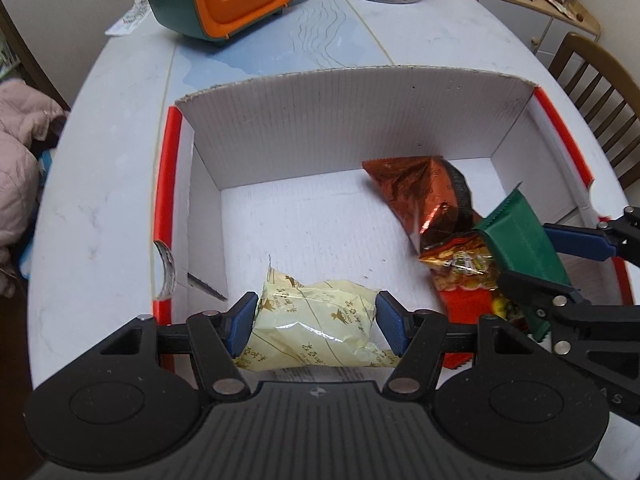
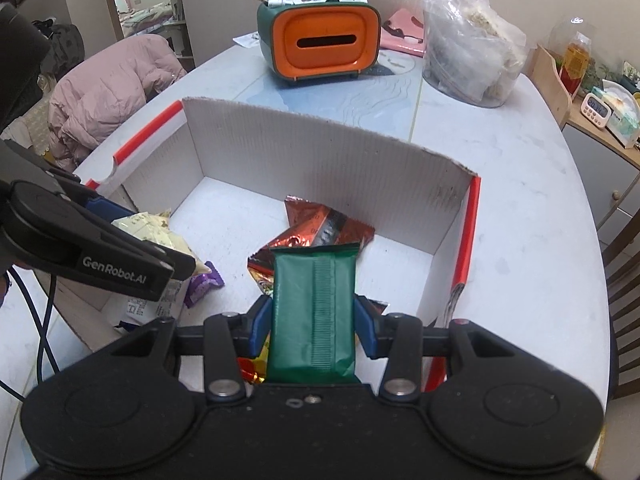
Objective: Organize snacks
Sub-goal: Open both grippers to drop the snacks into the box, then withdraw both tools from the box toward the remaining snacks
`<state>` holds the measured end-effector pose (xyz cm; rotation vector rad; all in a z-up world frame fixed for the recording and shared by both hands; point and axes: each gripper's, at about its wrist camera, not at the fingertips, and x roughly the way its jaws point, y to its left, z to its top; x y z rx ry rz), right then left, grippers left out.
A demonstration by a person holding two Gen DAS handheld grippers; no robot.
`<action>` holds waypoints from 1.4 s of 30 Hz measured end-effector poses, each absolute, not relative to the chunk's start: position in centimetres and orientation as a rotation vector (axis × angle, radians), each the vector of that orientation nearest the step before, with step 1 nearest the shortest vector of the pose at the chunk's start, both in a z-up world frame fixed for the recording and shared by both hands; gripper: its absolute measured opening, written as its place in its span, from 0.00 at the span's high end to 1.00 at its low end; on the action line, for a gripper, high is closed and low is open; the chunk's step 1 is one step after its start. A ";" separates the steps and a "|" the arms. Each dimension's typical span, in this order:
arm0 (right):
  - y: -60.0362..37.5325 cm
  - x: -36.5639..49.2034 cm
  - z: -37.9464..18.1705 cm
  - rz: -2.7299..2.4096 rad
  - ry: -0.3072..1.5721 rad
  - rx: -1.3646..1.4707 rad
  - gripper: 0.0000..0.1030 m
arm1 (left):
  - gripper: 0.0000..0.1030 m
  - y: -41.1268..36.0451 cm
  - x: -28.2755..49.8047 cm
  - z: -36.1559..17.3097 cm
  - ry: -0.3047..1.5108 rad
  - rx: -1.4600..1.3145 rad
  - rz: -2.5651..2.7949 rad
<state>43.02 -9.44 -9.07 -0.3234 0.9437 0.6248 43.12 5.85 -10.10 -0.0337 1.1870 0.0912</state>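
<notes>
Currently both grippers grip snacks over the white cardboard box point(image 1: 340, 120) on the table point(image 1: 100, 200) — left gripper point(image 1: 316, 322) clamps a pale yellow packet point(image 1: 316, 320), right gripper point(image 2: 313, 322) clamps a green packet point(image 2: 314, 312). Copper foil packet point(image 1: 416, 192) lies inside the box.

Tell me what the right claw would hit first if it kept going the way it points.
Probably the red-and-yellow snack bag under the green packet that the right claw holds; depth is unclear, so the copper foil packet is possible.

hidden: red packet point(image 1: 464, 304) partly under green packet point(image 1: 520, 240) | purple wrapper point(image 2: 202, 282) partly behind left tongs point(image 2: 132, 240)
</notes>
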 end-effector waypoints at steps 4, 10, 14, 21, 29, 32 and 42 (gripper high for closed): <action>-9.5 43.0 -9.5 0.622 0.950 -0.326 0.58 | 0.38 5.8 43.2 -10.1 1.185 -0.033 0.082; -9.5 42.9 -9.6 0.620 0.956 -0.320 0.57 | 0.38 5.7 43.0 -10.1 1.185 -0.027 0.087; -9.7 42.9 -9.6 0.609 0.960 -0.314 0.56 | 0.35 5.6 42.6 -9.8 1.172 -0.027 0.085; -10.4 42.5 -9.0 0.605 0.951 -0.263 0.41 | 0.33 5.8 41.5 -8.6 1.137 -0.044 0.081; -11.1 41.0 -7.5 0.602 0.903 -0.253 0.16 | 0.33 6.1 39.1 -6.2 1.072 -0.065 0.063; -11.5 40.2 -6.5 0.610 0.880 -0.242 0.16 | 0.33 6.1 38.1 -5.3 1.051 -0.070 0.052; -12.2 36.5 -3.1 0.636 0.810 -0.196 0.04 | 0.33 6.1 34.0 -2.3 0.976 -0.094 0.009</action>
